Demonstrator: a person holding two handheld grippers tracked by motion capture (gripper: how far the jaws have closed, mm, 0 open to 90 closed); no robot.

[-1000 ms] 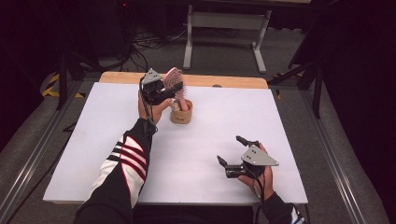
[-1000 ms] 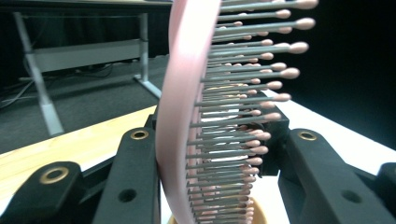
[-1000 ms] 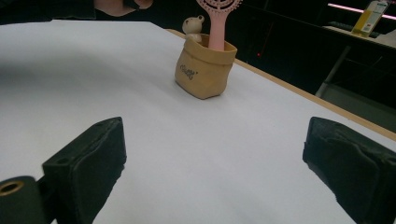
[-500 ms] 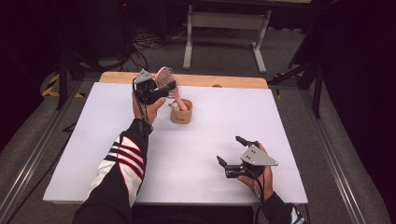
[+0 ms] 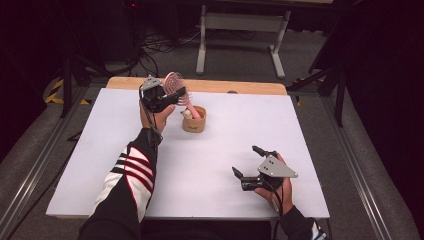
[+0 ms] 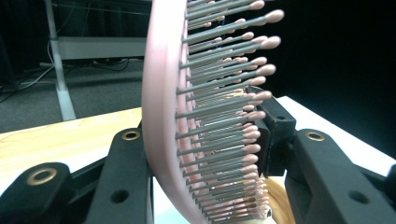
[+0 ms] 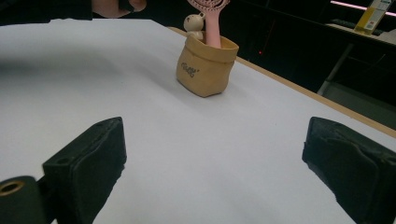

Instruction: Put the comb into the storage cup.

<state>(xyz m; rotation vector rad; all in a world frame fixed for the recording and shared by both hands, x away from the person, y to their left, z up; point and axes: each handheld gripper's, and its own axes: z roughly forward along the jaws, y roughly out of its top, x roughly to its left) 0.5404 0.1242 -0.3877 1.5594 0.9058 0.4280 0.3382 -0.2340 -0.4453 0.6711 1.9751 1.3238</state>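
A pink hairbrush (image 5: 175, 86) stands with its handle in a small tan pouch (image 5: 194, 122) near the table's far edge, beside a little bear figure (image 5: 187, 114). My left gripper (image 5: 176, 97) is closed across the brush head. In the left gripper view one jaw lies on the pink back (image 6: 163, 93) and the other pad meets the bristle tips; the jaws have just been easing apart with the brush still between them. My right gripper (image 5: 245, 160) rests open at the near right with nothing between its jaws. In the right gripper view the pouch (image 7: 205, 70) and the brush handle (image 7: 212, 18) stand ahead.
The white tabletop (image 5: 225, 150) has a wooden strip (image 5: 250, 87) along its far edge. A metal stand (image 5: 240, 25) and floor cables lie beyond the table. Dark rails run down both sides.
My left gripper has drifted slightly left with the brush head, tipping the brush away from over the pouch. The right gripper has stayed put.
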